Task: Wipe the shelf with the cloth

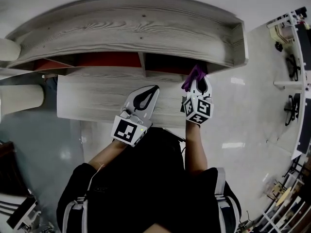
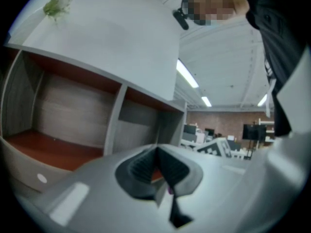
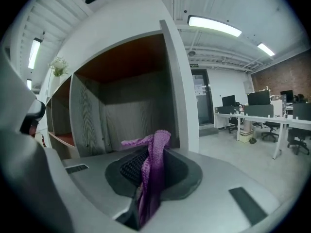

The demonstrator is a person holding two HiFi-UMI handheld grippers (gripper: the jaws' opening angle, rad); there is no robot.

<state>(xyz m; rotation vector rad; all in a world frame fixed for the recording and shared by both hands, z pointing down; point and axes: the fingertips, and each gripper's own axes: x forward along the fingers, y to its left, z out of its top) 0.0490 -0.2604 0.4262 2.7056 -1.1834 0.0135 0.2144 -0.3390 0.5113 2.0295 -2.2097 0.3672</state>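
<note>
- While the right gripper pinches the cloth, its jaws press onto the fabric, a purple knitted strip that bunches and stands up between the dark ribbed pads.
- Cloth and gripper sit at the mouth of the right-hand compartment of the shelf, just beside its right side panel; whether the cloth touches the wood cannot be told.
- Grey wood-grain boards form the shelf, with a flat top, upright dividers and reddish-brown floors inside the compartments.
- Over the pale wood-grain ledge in front of the compartments, the left gripper hovers with its smooth grey jaws pressed together, holding nothing.
- On the shelf top stands a small green sprig.
</note>
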